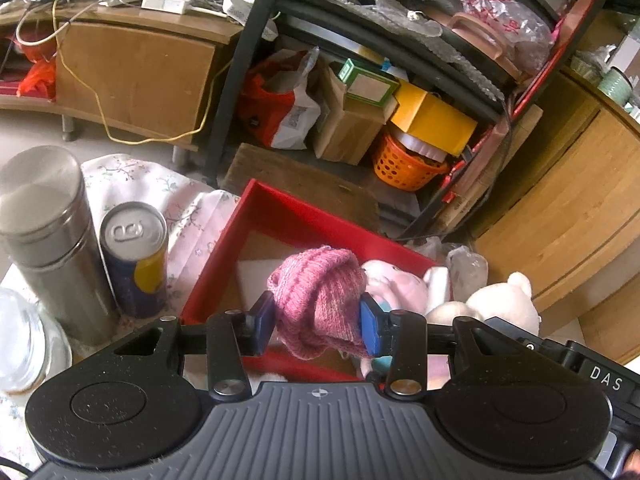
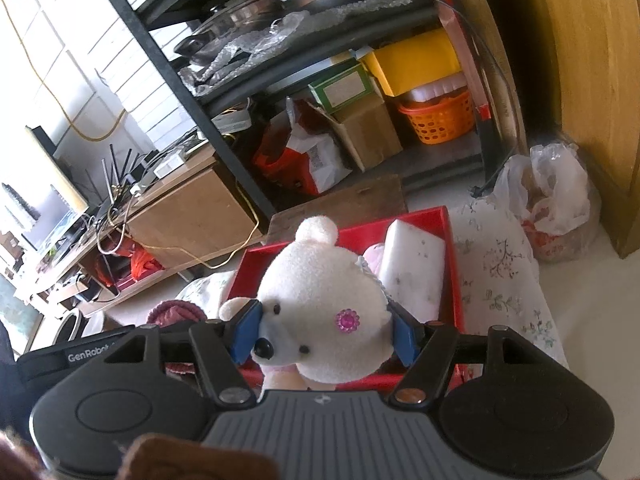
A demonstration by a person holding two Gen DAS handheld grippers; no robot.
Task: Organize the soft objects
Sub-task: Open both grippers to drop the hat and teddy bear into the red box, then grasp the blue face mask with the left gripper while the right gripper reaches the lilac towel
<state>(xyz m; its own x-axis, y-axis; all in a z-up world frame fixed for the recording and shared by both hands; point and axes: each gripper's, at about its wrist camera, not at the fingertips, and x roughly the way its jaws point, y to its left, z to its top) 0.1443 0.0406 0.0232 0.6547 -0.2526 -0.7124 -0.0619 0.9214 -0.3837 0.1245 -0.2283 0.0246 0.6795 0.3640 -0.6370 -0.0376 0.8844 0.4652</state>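
My left gripper (image 1: 318,322) is shut on a pink knitted hat (image 1: 320,296) and holds it above the red box (image 1: 296,214). A pink plush toy (image 1: 396,286) and a white foam block (image 1: 256,280) lie in the box. My right gripper (image 2: 324,334) is shut on the head of a white teddy bear (image 2: 320,304), held over the near edge of the red box (image 2: 360,234). The bear also shows at the right in the left wrist view (image 1: 500,300). The white foam block (image 2: 412,272) lies in the box's right side. The pink hat (image 2: 176,312) shows at the left.
A steel thermos (image 1: 48,232), a drink can (image 1: 136,256) and a glass jar (image 1: 24,340) stand left of the box on a floral cloth (image 1: 172,196). A black shelf rack (image 1: 240,60) with boxes and an orange basket (image 1: 404,168) stands behind. A plastic bag (image 2: 556,204) lies at the right by a wooden cabinet (image 2: 592,80).
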